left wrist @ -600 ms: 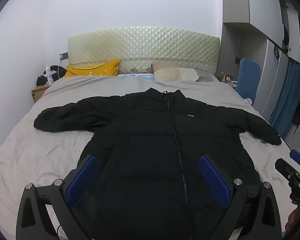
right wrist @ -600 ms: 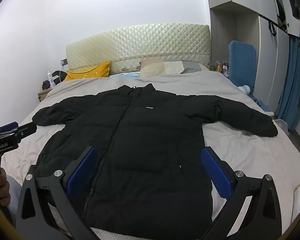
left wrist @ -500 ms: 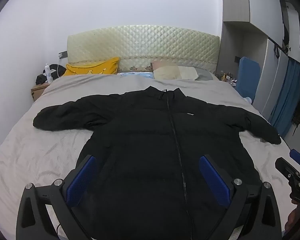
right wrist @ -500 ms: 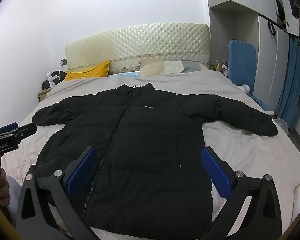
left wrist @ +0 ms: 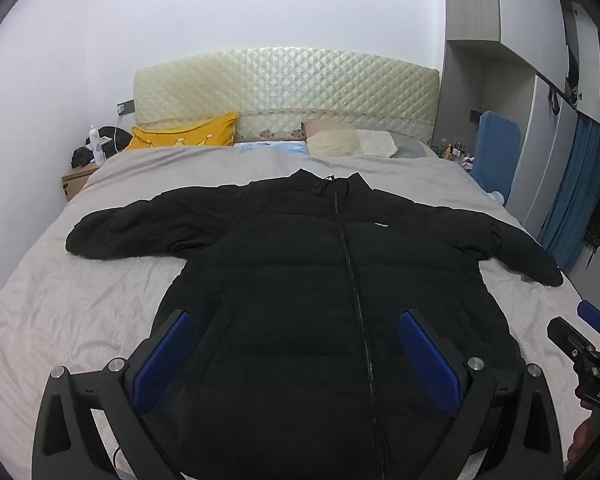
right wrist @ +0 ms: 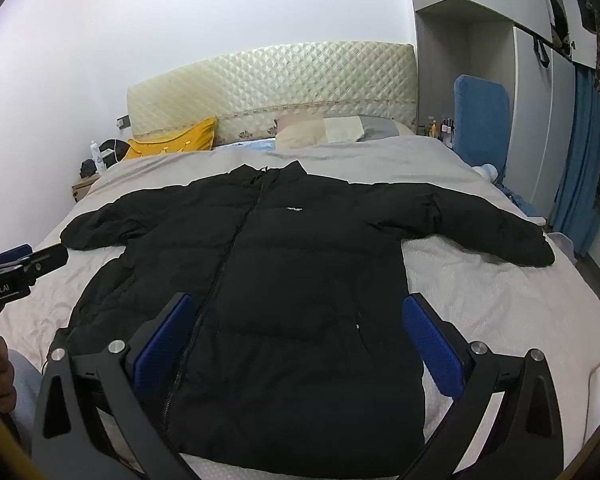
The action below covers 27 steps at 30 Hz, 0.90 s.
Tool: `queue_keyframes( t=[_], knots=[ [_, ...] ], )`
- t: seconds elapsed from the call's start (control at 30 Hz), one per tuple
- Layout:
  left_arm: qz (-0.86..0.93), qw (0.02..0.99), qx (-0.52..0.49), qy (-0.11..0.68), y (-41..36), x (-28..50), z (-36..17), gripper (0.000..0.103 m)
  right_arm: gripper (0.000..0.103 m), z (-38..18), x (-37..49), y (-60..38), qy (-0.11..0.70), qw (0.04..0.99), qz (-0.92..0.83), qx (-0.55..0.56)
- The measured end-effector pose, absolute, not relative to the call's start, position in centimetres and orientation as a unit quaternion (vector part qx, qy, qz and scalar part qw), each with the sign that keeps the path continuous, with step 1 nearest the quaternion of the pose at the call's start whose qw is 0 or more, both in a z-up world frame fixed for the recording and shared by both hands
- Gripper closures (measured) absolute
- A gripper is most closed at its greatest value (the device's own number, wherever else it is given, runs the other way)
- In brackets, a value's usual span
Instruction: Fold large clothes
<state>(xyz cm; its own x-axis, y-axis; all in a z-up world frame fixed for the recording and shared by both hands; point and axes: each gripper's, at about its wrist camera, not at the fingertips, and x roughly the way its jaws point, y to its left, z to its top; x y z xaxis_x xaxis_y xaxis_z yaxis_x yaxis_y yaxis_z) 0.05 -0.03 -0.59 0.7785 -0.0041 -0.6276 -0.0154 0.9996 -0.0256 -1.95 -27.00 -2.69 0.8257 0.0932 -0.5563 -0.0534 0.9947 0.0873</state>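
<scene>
Above spread jacket (left wrist: 320,280), both hand-held grippers (left wrist: 296,344) (right wrist: 300,332) agape.

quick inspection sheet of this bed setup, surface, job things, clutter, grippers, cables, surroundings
surface: grey bedsheet, wrinkled
job's things: black jacket flat, zipped, both sleeves spread, unfolded
clutter: yellow pillow, cream pillow at the headboard
grippers: left gripper and right gripper with jaws open, holding nothing
cables: white cable on the nightstand
surroundings: blue chair, blue curtain, wardrobe
</scene>
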Motion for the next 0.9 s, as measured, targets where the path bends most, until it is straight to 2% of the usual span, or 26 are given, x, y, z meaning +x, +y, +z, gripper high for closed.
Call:
queue_keyframes(
  t=[0.9],
  knots=[
    [0.005, 0.942, -0.028, 0.334, 0.86, 0.28, -0.66, 0.000, 0.000, -2.84, -1.81, -27.02, 0.295, 0.954, 0.034, 0.036]
  ],
)
